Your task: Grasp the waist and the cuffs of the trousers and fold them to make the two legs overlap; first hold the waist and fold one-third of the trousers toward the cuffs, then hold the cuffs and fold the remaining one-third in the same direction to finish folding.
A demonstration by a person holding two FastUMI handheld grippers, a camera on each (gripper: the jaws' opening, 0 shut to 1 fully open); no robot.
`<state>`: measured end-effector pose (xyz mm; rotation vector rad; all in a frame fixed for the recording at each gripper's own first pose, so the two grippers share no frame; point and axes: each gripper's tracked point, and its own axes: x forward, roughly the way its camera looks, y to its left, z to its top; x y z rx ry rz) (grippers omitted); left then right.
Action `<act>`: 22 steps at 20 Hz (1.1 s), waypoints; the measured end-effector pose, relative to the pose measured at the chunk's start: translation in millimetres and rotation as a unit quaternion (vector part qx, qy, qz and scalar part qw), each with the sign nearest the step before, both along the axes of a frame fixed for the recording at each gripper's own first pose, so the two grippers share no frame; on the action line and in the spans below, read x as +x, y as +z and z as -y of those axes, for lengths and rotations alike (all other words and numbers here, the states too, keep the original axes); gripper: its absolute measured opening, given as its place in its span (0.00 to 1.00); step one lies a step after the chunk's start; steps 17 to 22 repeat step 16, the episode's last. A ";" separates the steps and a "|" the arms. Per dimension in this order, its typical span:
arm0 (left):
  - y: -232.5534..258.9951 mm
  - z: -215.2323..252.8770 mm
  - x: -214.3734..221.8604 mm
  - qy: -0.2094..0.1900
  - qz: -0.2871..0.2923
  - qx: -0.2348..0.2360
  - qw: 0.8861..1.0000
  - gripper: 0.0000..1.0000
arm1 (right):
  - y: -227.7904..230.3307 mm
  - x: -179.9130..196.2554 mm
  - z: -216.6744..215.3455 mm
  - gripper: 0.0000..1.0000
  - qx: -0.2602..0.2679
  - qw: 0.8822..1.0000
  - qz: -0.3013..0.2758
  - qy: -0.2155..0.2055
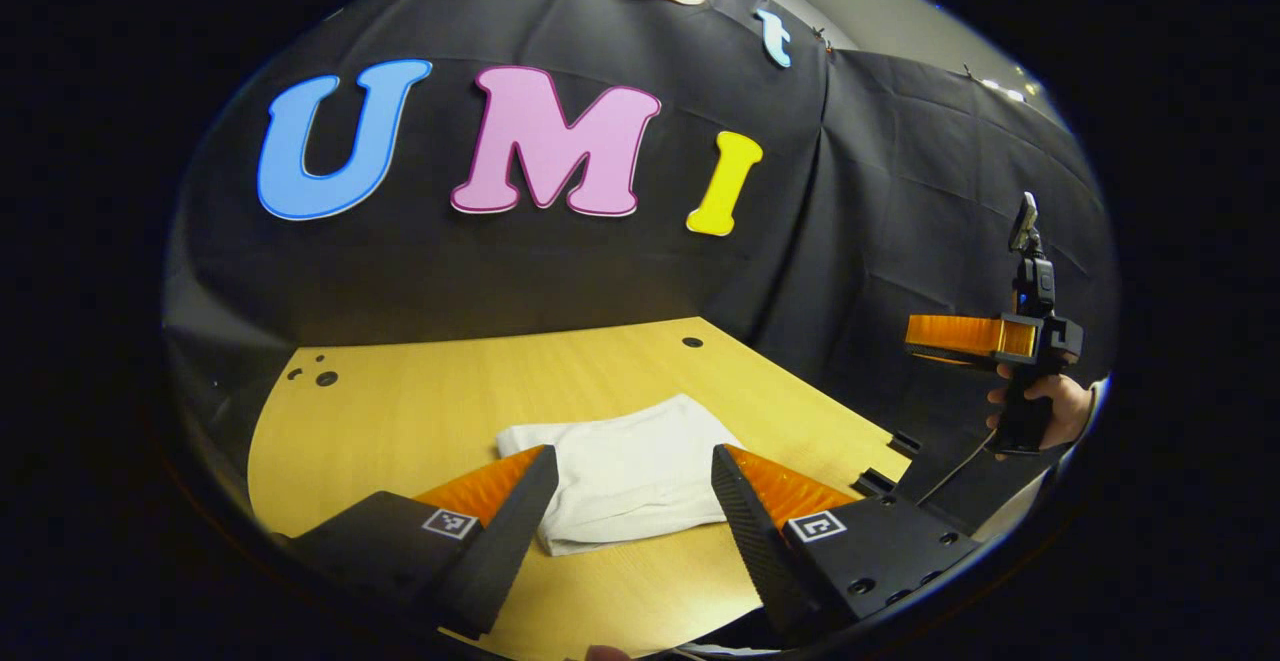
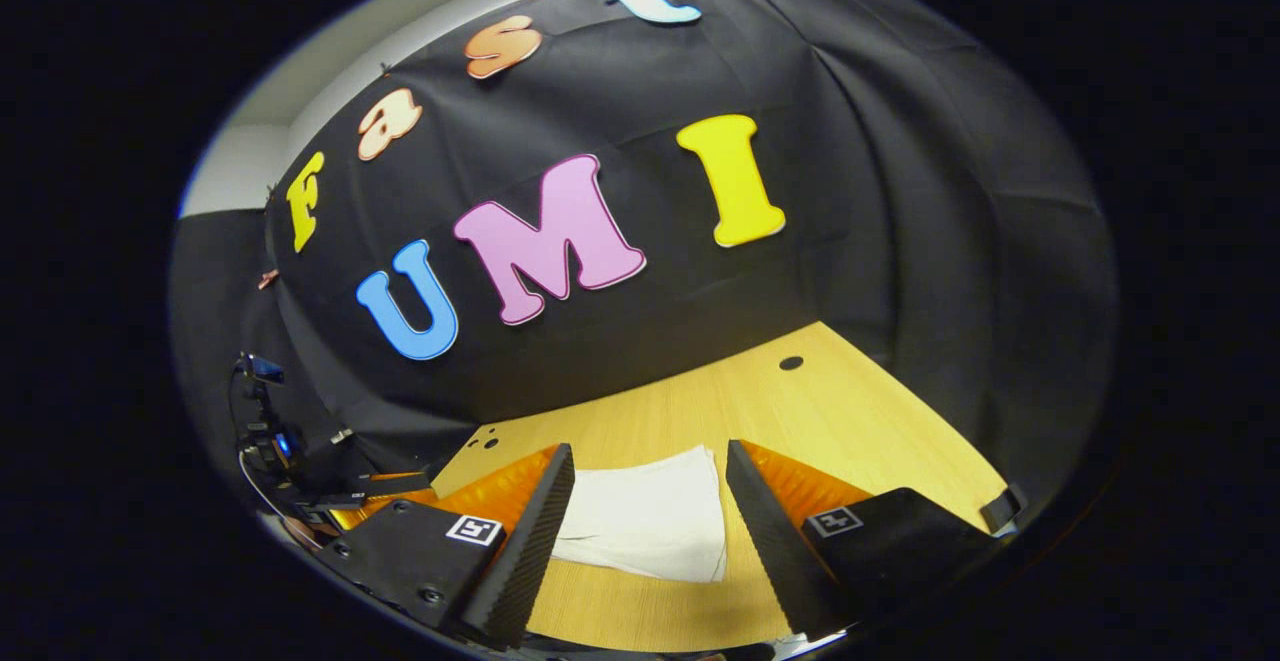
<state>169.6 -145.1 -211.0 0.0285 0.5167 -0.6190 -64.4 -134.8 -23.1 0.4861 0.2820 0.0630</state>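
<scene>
Left gripper view: folded trousers [image 1: 625,471] on the counter [image 1: 400,421] lie straight ahead of the empty, spread left gripper [image 1: 628,501]; right gripper [image 2: 645,516] likewise spread and empty.

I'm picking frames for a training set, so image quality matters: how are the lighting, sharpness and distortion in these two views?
Left gripper view: fisheye bends the table edge; the folded white trousers are bright but keep their creases, sharp; the left gripper is crisp. Right gripper view: same curvature, tilted; the trousers are evenly lit, with a soft shadow beneath the right gripper; no motion blur.
</scene>
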 end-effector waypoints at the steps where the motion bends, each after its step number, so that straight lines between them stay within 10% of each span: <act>1: 3.4 -12.5 -3.5 0.007 0.002 0.003 1.000 0.97 | 5.8 0.1 -8.5 0.94 -0.014 1.000 0.001 0.005; 10: 8.9 -67.6 -32.0 0.052 -0.015 -0.004 0.999 0.97 | 14.9 11.9 -100.3 0.98 -0.064 0.994 0.003 0.089; 22: 7.5 -71.6 -37.3 0.056 -0.021 -0.007 0.998 0.97 | 19.5 12.8 -114.5 0.98 -0.066 0.992 0.003 0.108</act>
